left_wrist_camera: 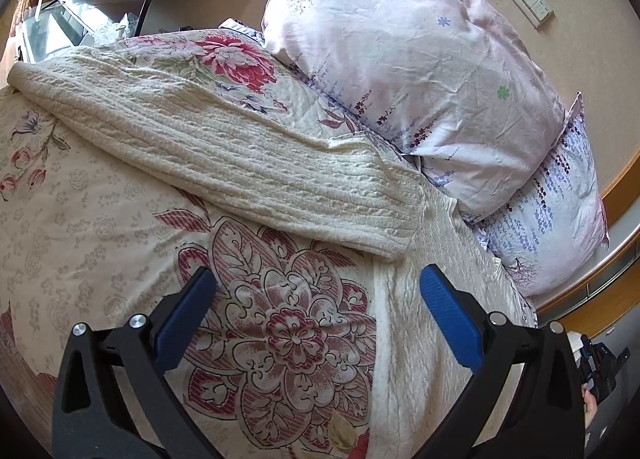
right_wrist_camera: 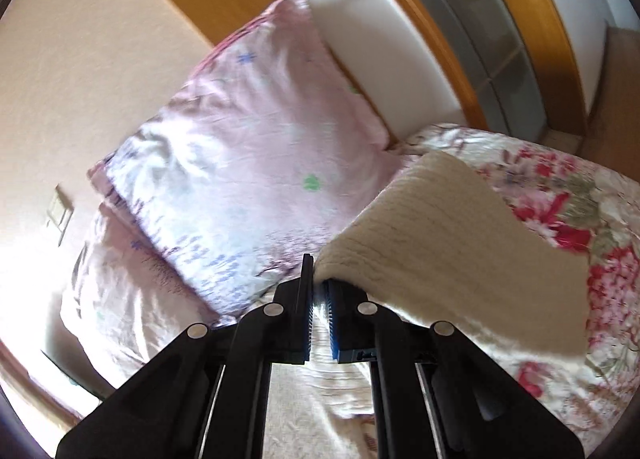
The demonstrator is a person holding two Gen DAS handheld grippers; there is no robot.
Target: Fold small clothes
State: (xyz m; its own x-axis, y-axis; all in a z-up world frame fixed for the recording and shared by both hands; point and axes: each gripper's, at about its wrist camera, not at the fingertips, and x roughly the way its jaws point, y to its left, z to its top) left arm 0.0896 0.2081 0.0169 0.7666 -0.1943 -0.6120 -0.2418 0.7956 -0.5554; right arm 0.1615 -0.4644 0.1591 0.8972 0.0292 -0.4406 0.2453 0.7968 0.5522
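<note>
Fingers of the right gripper (right_wrist_camera: 318, 279) are pinching one end of the cream knit top (right_wrist_camera: 452, 235). It is stretching away across the bed (left_wrist_camera: 100, 199). Left gripper (left_wrist_camera: 316, 279) is hanging wide apart, just short of it.

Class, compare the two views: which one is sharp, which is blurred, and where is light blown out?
Left wrist view: sharp, evenly lit, fisheye bending around the cream knit garment. Right wrist view: motion blur smears the pillow; glare whites out the lower left.
</note>
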